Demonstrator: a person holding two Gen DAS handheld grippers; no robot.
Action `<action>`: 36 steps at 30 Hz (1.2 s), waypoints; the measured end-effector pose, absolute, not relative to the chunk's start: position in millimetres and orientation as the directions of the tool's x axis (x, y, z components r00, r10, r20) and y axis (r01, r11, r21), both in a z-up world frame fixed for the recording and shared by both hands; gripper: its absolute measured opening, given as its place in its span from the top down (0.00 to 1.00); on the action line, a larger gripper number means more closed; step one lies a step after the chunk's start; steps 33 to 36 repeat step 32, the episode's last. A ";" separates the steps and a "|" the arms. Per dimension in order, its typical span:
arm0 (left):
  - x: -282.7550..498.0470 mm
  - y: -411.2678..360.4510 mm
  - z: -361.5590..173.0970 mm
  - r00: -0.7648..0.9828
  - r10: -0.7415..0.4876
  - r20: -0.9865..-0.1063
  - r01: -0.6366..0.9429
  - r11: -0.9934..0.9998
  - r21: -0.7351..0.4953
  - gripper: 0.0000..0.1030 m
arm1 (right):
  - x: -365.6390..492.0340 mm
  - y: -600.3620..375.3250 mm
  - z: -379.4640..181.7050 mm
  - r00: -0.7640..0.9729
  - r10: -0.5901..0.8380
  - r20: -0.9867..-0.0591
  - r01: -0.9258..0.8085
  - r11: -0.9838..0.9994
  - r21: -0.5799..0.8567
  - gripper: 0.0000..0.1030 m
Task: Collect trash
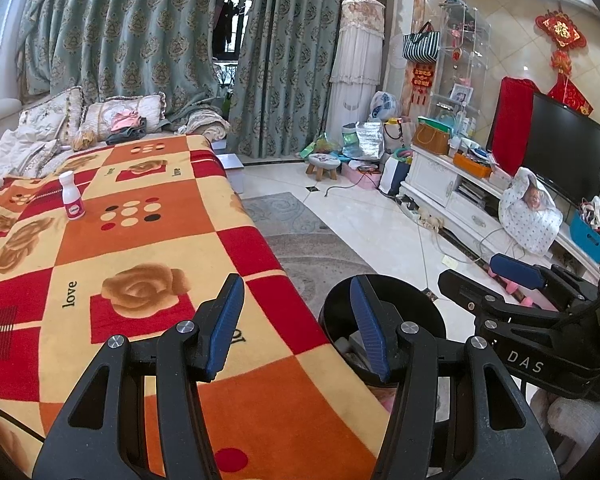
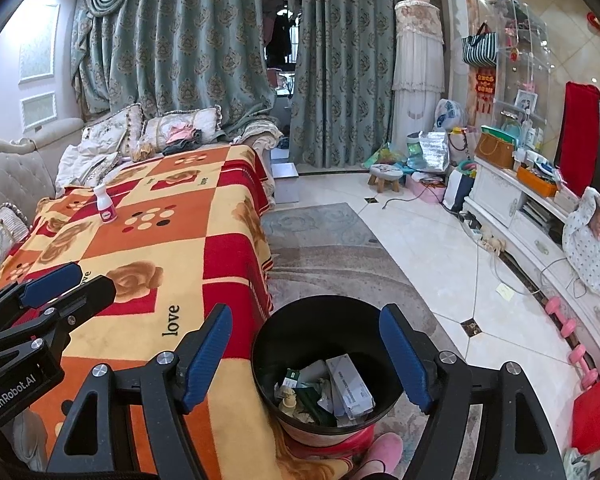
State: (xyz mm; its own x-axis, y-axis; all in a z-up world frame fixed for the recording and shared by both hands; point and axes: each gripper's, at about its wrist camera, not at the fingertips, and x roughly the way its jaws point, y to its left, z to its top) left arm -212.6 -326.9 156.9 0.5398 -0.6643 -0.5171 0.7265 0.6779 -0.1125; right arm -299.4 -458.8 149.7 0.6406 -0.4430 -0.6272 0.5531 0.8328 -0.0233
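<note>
Holding both empty: left gripper (image 1: 298, 328) and right gripper (image 2: 306, 356) spread over bin (image 2: 268, 344); bottle (image 1: 72, 196) stands far beyond bin on blanket (image 1: 148, 240) – I risk tipping it on soft pile

Two near, downward-angled wrist views sharing blanket (image 1: 148, 240), bin (image 2: 320, 344).
</note>
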 end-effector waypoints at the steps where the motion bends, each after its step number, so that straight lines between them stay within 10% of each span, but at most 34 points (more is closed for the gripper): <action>1: -212.1 -327.0 157.2 0.540 -0.664 -0.517 0.726 0.678 -0.113 0.48 | -299.4 -458.8 149.6 0.640 -0.443 -0.628 0.553 0.833 -0.023 0.28; 36: -226.4 -327.7 144.4 0.533 -0.662 -0.528 0.728 0.676 -0.113 0.48 | -302.9 -469.9 143.4 0.628 -0.438 -0.643 0.554 0.832 -0.026 0.27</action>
